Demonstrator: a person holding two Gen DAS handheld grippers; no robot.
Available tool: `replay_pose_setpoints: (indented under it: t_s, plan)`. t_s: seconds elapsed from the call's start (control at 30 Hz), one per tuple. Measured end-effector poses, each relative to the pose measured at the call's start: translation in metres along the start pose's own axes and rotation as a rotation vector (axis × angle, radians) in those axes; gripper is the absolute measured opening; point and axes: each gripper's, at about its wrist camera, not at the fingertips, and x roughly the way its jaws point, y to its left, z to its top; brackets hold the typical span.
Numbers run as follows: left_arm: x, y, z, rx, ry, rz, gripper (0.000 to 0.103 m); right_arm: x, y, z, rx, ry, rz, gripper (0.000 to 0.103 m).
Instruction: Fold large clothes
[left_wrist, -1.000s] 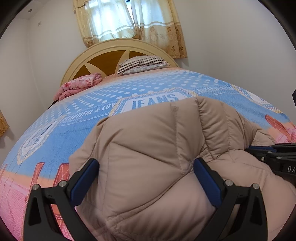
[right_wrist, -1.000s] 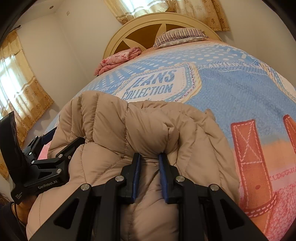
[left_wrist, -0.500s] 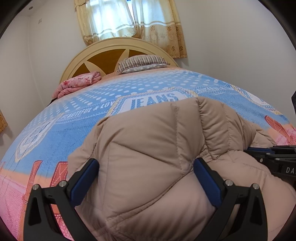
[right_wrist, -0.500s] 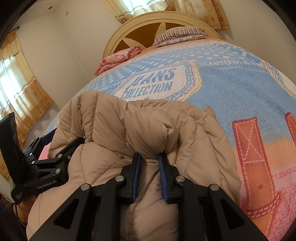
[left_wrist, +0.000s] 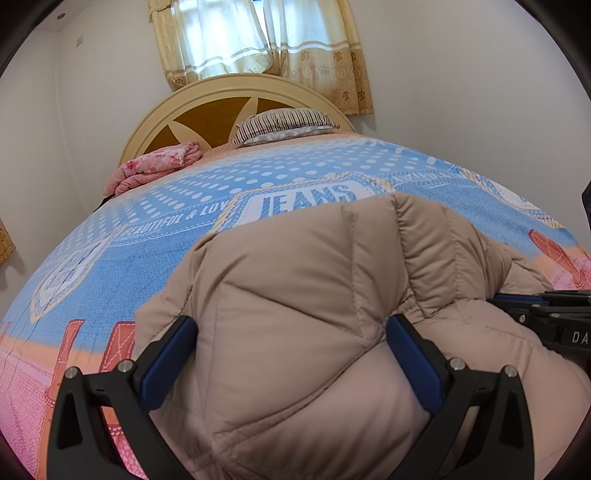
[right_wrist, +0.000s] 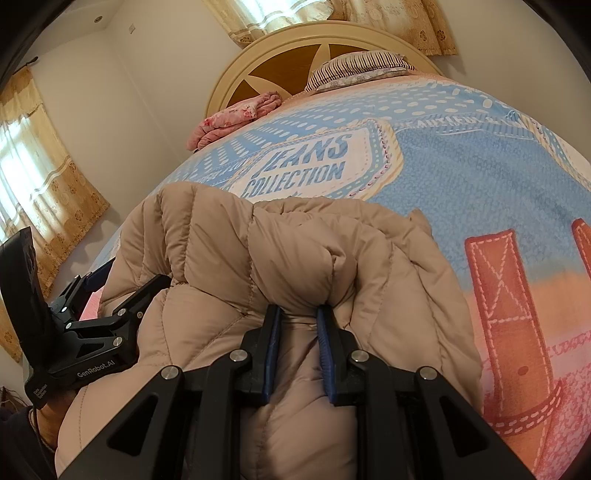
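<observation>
puffer jacket (left_wrist: 295, 295) unmoved, right claw (right_wrist: 297, 314) still pinching (left claw (left_wrist: 291, 343) wide)

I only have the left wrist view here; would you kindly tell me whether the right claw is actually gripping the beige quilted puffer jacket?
Observer: Yes, the right claw is shut on a bunched fold of the beige quilted puffer jacket.
Operator: Thank you. What is printed beneath JEANS on the blue patterned bedspread?
Observer: The word COLLECTION.
Operator: Is there any other window in the room?
Observer: Yes, a second window with gold patterned curtains on the side wall.
</observation>
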Motion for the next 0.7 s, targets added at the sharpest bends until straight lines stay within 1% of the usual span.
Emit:
replay_pose_setpoints:
  t_s: [0.7]
  plan:
    - [-0.0001, 0.0011, 0.0001, 0.003, 0.002, 0.0, 0.103, 0.0004, -0.0009, -0.0002, 0.005, 0.0, 0.007, 0.019]
